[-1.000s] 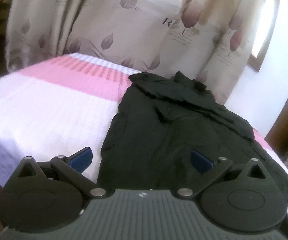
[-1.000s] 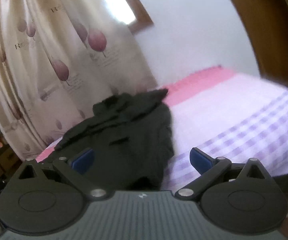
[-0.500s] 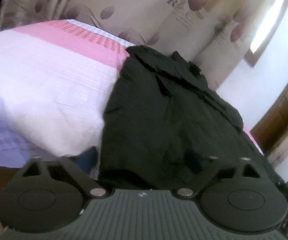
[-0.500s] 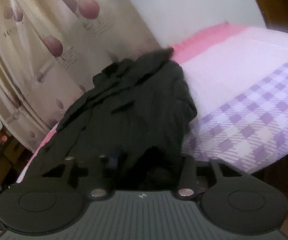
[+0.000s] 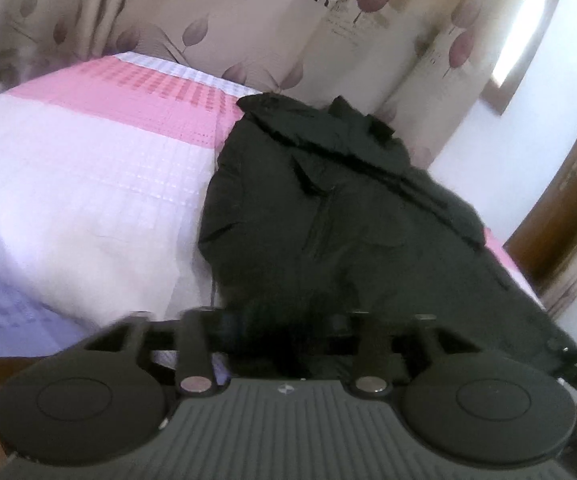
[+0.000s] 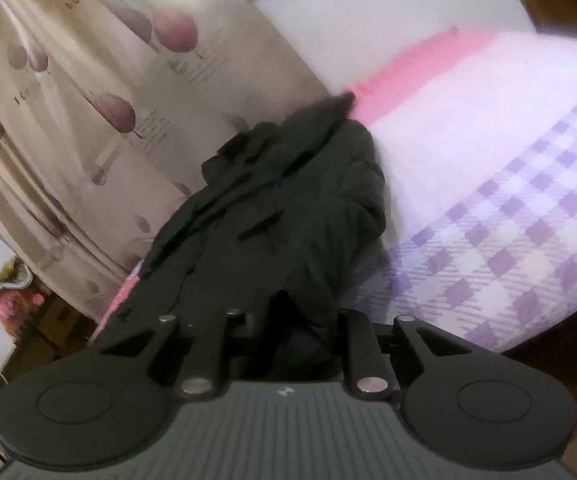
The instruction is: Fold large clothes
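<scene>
Both grippers, left (image 5: pixel 284 330) and right (image 6: pixel 284 330), clenched on black garment (image 5: pixel 328 220) hem; bedspread (image 5: pixel 88 184) beneath, curtain (image 5: pixel 248 32) behind

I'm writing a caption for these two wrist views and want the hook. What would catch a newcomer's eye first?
The black jacket dominates, sprawled lengthwise along one side of the bed, its dark bulk stark against the pink, white and purple checked bedspread. Behind the bed hangs a beige curtain printed with mauve leaves. At the bottom of each view, the left tool and right tool have closed on the jacket's near hem.
</scene>
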A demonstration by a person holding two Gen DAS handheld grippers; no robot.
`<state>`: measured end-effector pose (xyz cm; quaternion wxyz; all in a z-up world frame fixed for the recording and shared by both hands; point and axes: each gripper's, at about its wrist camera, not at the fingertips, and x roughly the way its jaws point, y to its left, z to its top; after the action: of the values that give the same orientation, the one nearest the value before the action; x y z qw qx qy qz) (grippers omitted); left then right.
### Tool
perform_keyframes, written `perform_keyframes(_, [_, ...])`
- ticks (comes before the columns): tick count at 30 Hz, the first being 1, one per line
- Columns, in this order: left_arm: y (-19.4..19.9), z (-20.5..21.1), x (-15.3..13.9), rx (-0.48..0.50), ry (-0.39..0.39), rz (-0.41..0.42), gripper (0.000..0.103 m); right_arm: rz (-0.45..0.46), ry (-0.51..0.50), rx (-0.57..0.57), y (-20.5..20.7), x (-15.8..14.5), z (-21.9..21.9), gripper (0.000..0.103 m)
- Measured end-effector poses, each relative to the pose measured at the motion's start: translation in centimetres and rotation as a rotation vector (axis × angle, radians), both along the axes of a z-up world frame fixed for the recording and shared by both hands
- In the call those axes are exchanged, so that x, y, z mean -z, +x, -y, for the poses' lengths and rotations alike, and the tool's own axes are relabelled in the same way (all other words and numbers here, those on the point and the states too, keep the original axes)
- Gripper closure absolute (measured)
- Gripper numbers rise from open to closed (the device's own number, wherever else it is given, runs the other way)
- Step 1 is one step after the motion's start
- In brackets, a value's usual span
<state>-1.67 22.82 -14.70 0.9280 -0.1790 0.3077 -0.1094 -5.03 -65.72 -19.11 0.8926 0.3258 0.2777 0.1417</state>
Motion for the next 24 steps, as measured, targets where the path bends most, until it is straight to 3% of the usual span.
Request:
perform_keyframes(2, [0.3,0.4,0.3,-0.022,0.012,-0.003,0.014,-0.008,-0.012,-0.003,0.1,0.1,-0.1,0.082])
perform_keyframes(6, [1.0,1.5,0.3,-0.012,0.044,0.004,0.013,-0.016,-0.033,-0.001,0.5,0.0,-0.6,0.081])
perform_keyframes(7, [1.1,1.9,0.2,-0.011,0.064,0.007,0.017,-0.016,-0.044,-0.001,0.7,-0.1,-0.8,0.081])
perform_keyframes(8, [1.2,2.3,0.2,-0.009,0.089,0.014,0.032,-0.020,-0.061,-0.002,0.9,-0.2,-1.0,0.081])
perform_keyframes(9, [1.3,2.8,0.1,-0.008,0.124,0.014,0.065,-0.029,-0.074,-0.004,1.1,-0.1,-1.1,0.082])
perform_keyframes(10, [1.4,3.3,0.1,-0.021,0.173,0.006,0.081,-0.035,-0.085,-0.005,1.2,0.0,-1.3,0.084])
perform_keyframes(17, [0.8,4.5,-0.7,-0.021,0.295,0.050,0.086,-0.024,-0.047,-0.009,1.0,-0.2,-1.1,0.088])
perform_keyframes(24, [0.7,5.1,-1.4,-0.021,0.328,0.072,0.086,-0.018,0.006,-0.004,0.8,-0.4,-0.7,0.088])
